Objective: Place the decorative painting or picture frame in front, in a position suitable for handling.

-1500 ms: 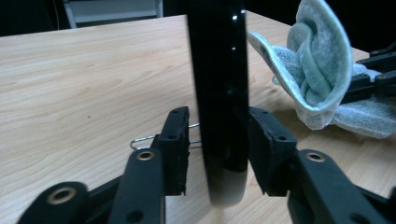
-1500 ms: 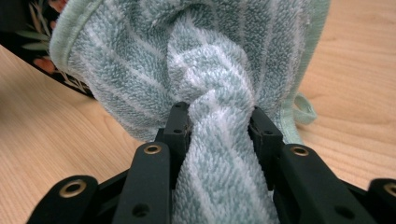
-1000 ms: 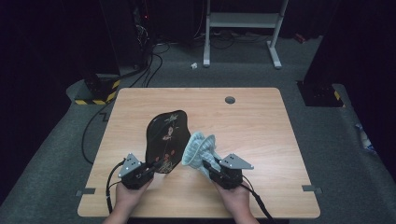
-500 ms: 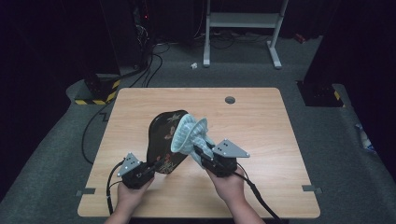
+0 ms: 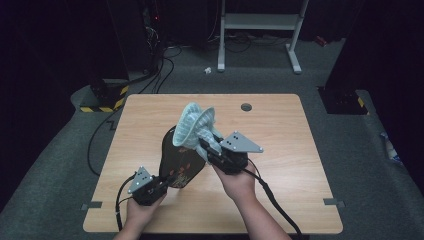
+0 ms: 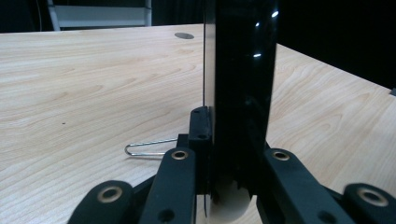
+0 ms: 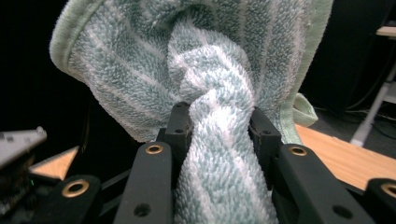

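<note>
Dark surroundings are enclosing a light wooden table [image 5: 280,150] on grey carpet. Near the table's front-left corner, the left gripper [image 5: 159,186] is pinching the lower edge of a glossy black oval plate with reddish markings [image 5: 180,160], holding it tilted on edge above the wood; the left gripper view is showing the jaws pressed against both faces of the plate [image 6: 240,93], with a thin wire loop [image 6: 149,147] lying beside them. The right gripper [image 5: 207,147] is clamping a bunched pale green striped terry towel [image 5: 192,125], whose cloth is resting against the plate's upper part toward the table's middle. Judgement: wiping appears under way; the lower surface seemingly remains untreated.
</note>
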Action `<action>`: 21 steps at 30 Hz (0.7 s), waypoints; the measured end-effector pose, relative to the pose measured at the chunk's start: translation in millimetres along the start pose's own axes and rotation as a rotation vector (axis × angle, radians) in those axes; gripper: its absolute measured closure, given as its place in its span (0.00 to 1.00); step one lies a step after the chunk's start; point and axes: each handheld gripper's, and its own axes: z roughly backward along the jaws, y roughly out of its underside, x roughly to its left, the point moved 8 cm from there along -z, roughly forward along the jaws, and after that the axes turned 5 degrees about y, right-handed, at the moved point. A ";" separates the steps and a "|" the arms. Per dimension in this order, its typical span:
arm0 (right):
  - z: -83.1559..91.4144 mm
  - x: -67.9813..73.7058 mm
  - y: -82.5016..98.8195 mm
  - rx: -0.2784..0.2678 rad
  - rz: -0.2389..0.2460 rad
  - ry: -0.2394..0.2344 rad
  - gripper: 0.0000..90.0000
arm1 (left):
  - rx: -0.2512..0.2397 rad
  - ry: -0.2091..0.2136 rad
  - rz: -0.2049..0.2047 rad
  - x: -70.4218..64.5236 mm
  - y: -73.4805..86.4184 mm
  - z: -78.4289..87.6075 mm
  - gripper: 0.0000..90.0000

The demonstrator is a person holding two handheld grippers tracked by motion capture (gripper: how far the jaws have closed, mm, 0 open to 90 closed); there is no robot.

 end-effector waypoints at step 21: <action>-53.2 42.6 -44.5 0.012 -0.049 -0.149 0.75 | -0.019 0.006 0.004 -0.9 5.4 4.2 0.89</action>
